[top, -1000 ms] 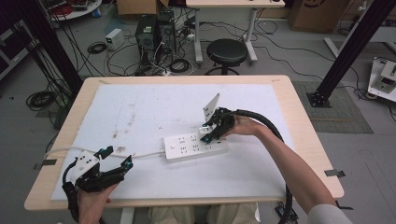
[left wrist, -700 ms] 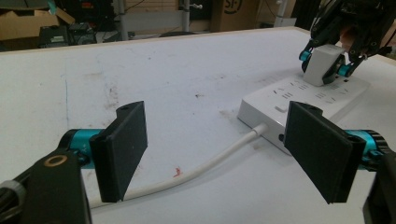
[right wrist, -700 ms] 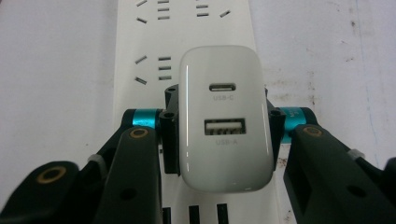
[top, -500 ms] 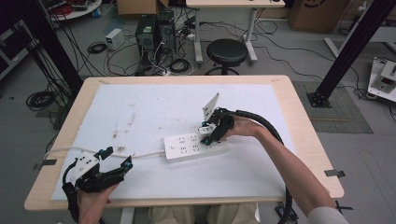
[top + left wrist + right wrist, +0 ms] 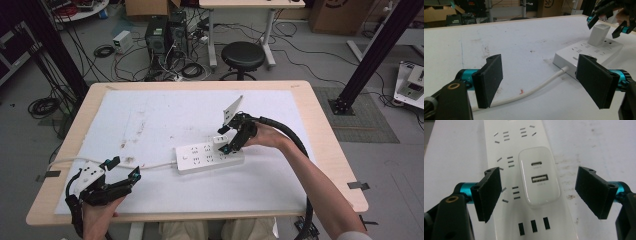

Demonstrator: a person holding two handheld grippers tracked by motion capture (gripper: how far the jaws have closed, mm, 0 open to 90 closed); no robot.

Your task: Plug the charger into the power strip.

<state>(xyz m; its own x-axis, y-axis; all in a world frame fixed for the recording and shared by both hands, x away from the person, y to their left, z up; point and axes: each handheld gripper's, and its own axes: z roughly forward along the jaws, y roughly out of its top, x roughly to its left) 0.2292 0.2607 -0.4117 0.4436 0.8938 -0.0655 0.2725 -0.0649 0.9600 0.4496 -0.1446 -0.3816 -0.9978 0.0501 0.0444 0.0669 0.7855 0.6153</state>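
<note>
On the white power strip (image 5: 209, 157), near its right end, sitting plugged in: a small white USB charger (image 5: 539, 178), standing proud of the strip's top face among the socket slots. Right gripper (image 5: 537, 192) hovering straight over it, jaws having just been opening and now standing wide apart, one on each side of the charger, pads clear of its flanks, nothing pinched. Left gripper (image 5: 541, 82) resting low near the front-left edge of the table (image 5: 320, 125), jaws likewise spread wide and holding nothing, looking along the white cable (image 5: 534, 91) that is curving across the table cover into the strip's near end. Looking at the charger itself: a rounded-corner white plastic block, glossy and smooth, face carrying two ports, a small oval one above and a wider rectangular one below, faint grey lettering beneath each too small to read. Judging its handling: light, stiff, hard-shelled, not fragile, but probably slick on those polished sides, so likely slipping under a shallow or skewed pinch. Best hold, by the look of it, across the two flat flanks, pads square and low, close to the strip, keeping off the rounded corners. Pulling it would probably be dragging the light strip along too, prongs gripping in the socket, so bracing the strip with the other gripper seeming wise. Strip itself lying flat, long, rigid, slightly angled across the middle of the cover.
</note>
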